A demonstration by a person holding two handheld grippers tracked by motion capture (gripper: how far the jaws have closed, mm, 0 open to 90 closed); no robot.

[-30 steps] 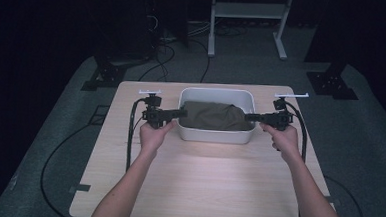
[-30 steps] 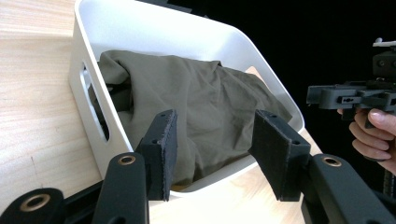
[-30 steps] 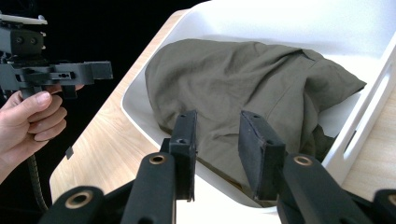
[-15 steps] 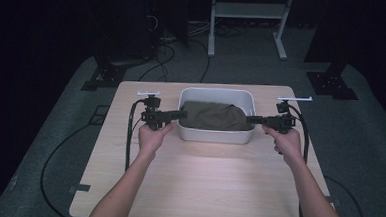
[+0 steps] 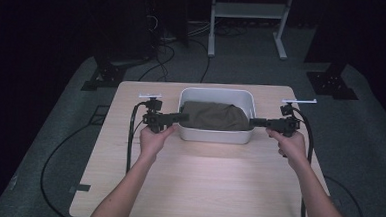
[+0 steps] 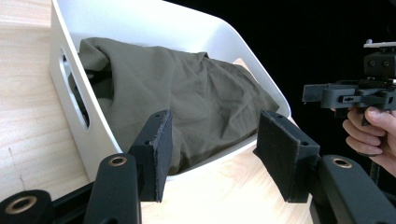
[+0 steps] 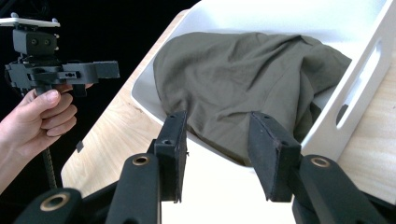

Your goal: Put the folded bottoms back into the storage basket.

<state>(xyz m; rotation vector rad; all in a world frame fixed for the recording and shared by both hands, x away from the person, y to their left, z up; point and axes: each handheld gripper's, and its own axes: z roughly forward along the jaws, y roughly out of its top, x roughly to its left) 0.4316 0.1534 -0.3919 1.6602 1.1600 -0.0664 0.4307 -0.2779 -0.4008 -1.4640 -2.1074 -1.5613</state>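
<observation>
An olive-green cloth [image 5: 214, 115] lies bunched in a white bin [image 5: 214, 135] at the middle of the table. My left gripper [image 5: 183, 117] points level at the bin's left end, and my right gripper [image 5: 253, 123] at its right end. In the left gripper view the left gripper [image 6: 217, 154] stands open, its jaws just having been opening; the cloth [image 6: 187, 93] lies past the pads, which press on nothing. The right gripper [image 7: 219, 151] is open too, after the same opening, with the cloth [image 7: 243, 79] draped over the bin's rim [image 7: 359, 88] beyond its tips.
The bin has a slot handle [image 6: 74, 93] in each end wall. Bare light wood table [image 5: 202, 184] stretches in front of the bin. Black cables [image 5: 129, 145] trail from both grippers. Dark floor, stand bases [image 5: 102, 78] and a white frame [image 5: 245, 21] lie behind the table.
Both grippers' jaws stand wider than before and the cloth's ends rest free in the bin. The right gripper has eased slightly outward; the left hand has kept still.
</observation>
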